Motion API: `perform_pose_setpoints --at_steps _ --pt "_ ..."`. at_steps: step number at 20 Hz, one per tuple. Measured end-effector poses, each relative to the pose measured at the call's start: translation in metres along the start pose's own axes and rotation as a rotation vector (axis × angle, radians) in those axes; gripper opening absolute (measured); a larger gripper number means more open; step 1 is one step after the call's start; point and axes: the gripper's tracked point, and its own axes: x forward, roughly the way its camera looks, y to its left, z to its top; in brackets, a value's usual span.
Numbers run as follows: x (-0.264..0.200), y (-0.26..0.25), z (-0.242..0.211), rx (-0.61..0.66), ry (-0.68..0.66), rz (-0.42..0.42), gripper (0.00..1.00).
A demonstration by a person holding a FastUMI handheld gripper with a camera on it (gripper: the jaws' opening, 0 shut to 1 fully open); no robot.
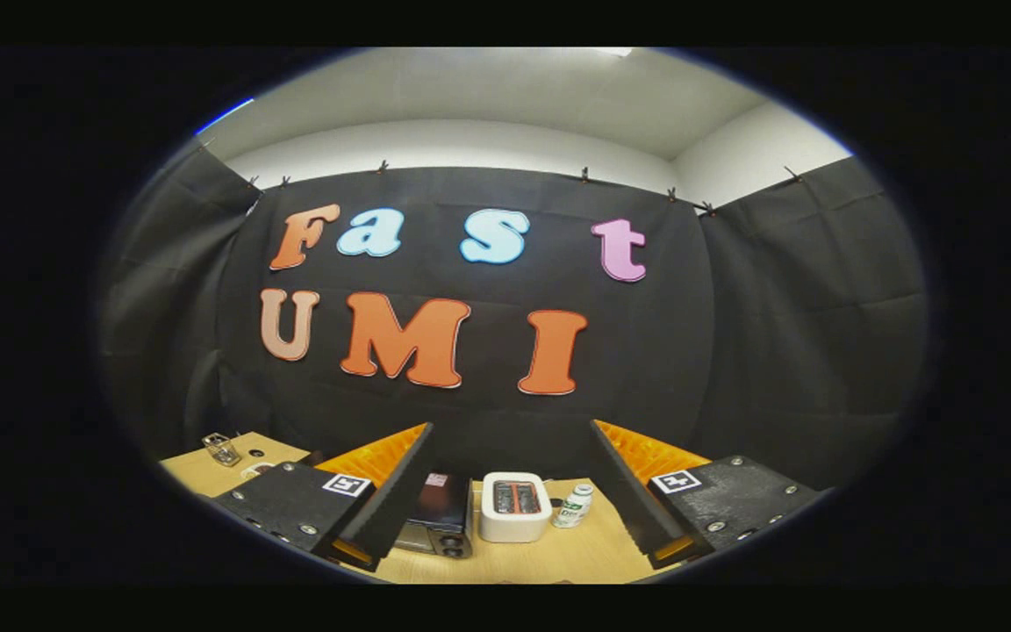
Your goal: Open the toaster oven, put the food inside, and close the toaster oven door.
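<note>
My gripper [510,491] is open, its two fingers spread wide with nothing between them, held high above a wooden table [558,557]. Below and between the fingers stands the dark toaster oven [440,518], close to the left finger, its door looking shut from this angle. Right beside it is a white slot toaster [514,507]. A small white bottle with a green label [573,506] stands just right of the toaster, near the right finger. I cannot make out any food item from here.
A small clear glass container [221,448] sits on the table beyond the left finger, with a small white object [257,470] near it. Black cloth walls close the booth behind and at both sides of the table.
</note>
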Motion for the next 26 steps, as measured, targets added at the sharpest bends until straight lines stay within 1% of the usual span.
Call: perform_pose_setpoints --at_steps 8,12,16,21,24,26 --pt "0.003 0.023 -0.008 0.017 0.039 0.027 1.0" --pt "0.011 0.054 -0.028 0.057 0.099 0.068 1.0" --pt "0.017 0.098 -0.059 0.07 0.194 0.131 1.0" --pt "0.025 0.162 -0.109 0.128 0.332 0.216 1.0" --pt "0.036 0.187 -0.145 0.149 0.415 0.208 1.0" --pt "0.041 0.201 -0.165 0.133 0.443 0.198 1.0"
